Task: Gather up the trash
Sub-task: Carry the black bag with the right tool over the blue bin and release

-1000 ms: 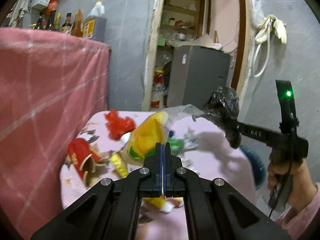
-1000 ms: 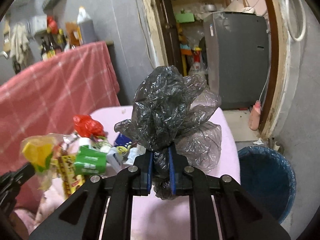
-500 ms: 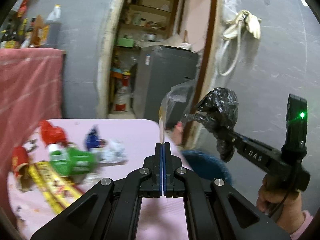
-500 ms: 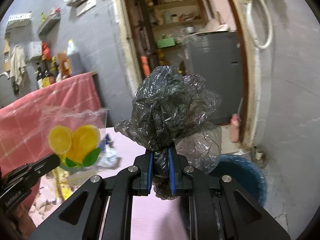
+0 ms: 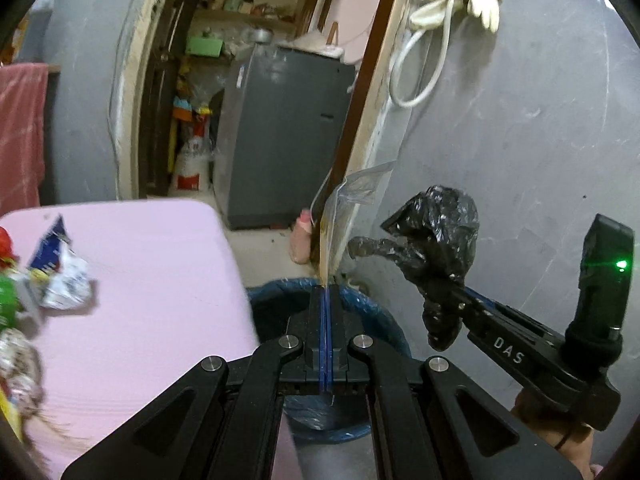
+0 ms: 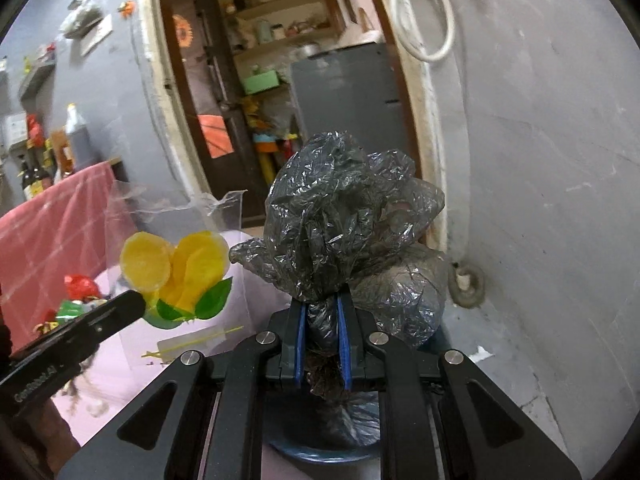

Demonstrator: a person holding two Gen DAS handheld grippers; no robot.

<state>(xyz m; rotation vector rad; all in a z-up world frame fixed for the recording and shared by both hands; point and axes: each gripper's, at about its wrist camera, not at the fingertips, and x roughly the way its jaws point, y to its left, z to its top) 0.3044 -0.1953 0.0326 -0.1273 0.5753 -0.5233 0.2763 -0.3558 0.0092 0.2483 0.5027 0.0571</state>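
My left gripper (image 5: 325, 290) is shut on a clear plastic wrapper (image 5: 340, 216) printed with yellow fruit and green leaves; I see it edge-on here and flat as the wrapper (image 6: 176, 268) in the right wrist view. My right gripper (image 6: 321, 308) is shut on a crumpled black plastic bag (image 6: 344, 216), which shows as the bag (image 5: 436, 248) to the right in the left wrist view. A bin lined with a blue bag (image 5: 372, 304) stands on the floor just below both grippers, its lower rim (image 6: 324, 446) peeking under the right one.
A pink-covered table (image 5: 152, 288) lies left of the bin, with loose wrappers (image 5: 60, 276) and a red bag (image 6: 80, 286) on it. A grey wall (image 5: 520, 120) rises close on the right. Behind stand a doorway, a grey cabinet (image 5: 280, 140) and a small bottle (image 5: 302, 240) on the floor.
Both grippers have swung to the right, from over the littered table to above the blue-lined bin. Each kept its hold, the left on the fruit wrapper and the right on the black bag.
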